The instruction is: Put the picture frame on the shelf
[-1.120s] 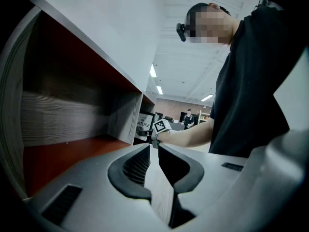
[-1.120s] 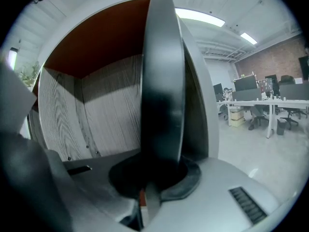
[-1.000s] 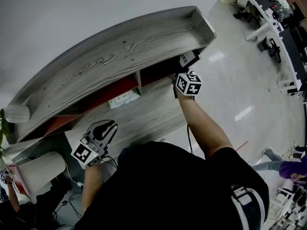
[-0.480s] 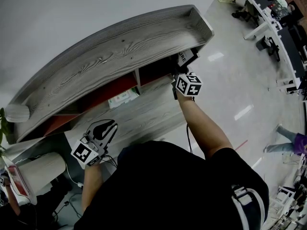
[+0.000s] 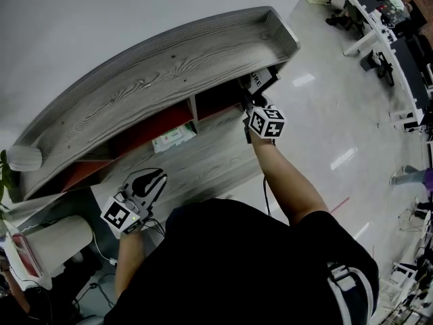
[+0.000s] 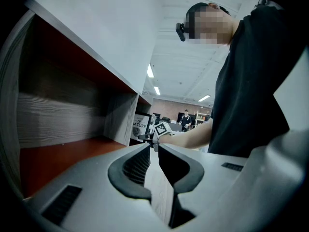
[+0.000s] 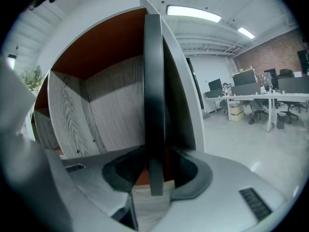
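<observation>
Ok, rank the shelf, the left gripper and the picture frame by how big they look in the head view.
Shelf, largest.
Left gripper, nearer the camera.
Picture frame, smallest: mostly hidden under the shelf top.

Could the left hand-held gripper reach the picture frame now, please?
Probably not: the picture frame stands at the shelf's far end between the right hand-held gripper's jaws, just opening, well away from the shut left hand-held gripper.

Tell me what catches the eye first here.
A dark picture frame stands upright in the right end compartment of the grey wood-grain shelf, between the jaws of the right tool, which have just been opening and do not press it. The left tool, shut and empty, hovers before the shelf's left part.
</observation>
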Demonstrator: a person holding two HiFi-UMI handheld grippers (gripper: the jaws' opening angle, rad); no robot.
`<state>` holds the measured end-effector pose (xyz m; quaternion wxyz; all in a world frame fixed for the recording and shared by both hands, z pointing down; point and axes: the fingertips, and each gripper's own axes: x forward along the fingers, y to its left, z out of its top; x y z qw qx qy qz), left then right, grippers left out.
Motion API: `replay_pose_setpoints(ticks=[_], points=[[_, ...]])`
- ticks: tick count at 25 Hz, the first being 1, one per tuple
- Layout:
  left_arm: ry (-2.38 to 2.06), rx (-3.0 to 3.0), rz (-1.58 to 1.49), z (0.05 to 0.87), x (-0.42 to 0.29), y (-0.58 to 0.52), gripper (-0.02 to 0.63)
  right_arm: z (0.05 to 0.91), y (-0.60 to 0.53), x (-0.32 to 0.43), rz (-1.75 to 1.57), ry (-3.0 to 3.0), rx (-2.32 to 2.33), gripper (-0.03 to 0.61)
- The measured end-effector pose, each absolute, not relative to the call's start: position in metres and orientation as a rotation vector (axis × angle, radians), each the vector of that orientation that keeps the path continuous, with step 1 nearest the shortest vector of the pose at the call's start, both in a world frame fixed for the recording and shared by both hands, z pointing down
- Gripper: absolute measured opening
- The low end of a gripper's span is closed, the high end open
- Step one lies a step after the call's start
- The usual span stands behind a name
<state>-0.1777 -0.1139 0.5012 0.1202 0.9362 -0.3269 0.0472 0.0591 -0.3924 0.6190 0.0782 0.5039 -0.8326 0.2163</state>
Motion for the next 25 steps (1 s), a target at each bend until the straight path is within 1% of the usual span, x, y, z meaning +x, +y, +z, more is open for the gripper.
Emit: replay_pose_setpoints(ticks=[20, 25], points=[[-0.934, 2.755, 0.128, 0.498, -0.175, -0.105, 0.057, 0.631, -0.372, 0.071, 0.684, -2.446, 1.51, 0.209], [-0.93, 2.756, 0.128, 0.496, -0.174, -0.1, 0.057, 0.63, -0.364, 0.077, 0.688, -2.436, 1.522, 0.215]])
